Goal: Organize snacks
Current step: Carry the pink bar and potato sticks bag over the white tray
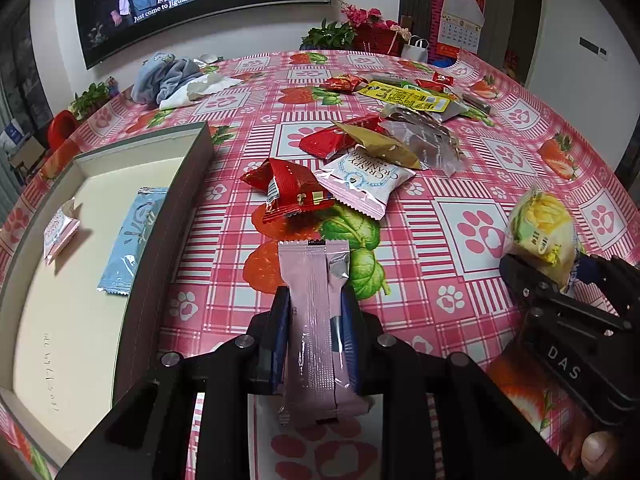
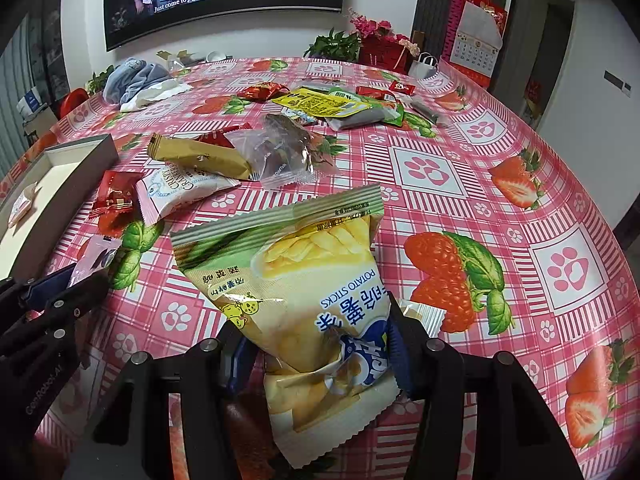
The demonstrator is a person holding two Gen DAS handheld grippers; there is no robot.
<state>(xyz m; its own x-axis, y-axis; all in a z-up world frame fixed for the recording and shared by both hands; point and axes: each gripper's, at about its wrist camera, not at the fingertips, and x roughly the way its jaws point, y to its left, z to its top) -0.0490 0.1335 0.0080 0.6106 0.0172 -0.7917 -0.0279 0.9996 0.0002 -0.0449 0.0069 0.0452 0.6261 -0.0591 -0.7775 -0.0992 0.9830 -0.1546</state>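
Note:
My left gripper [image 1: 316, 308] is shut on a long pink snack stick pack [image 1: 314, 320], held above the table just right of the grey box [image 1: 176, 216]. The box holds a light blue packet [image 1: 132, 236] and a small pink packet [image 1: 60, 232]. My right gripper [image 2: 316, 332] is shut on a yellow-green potato sticks bag [image 2: 304, 276]; it also shows in the left wrist view [image 1: 540, 232]. Loose snacks lie ahead: a red candy pack [image 1: 292, 192], a white-pink cranberry crisp packet [image 1: 360, 180], a gold packet [image 2: 196, 156] and a clear packet [image 2: 280, 152].
More snacks, including a yellow pack [image 1: 408, 96], lie at the far side of the strawberry-patterned table [image 1: 460, 184]. A blue cloth [image 1: 164, 76] lies at the far left. Flowers [image 1: 368, 28] and a white bag [image 1: 416, 48] stand at the back edge.

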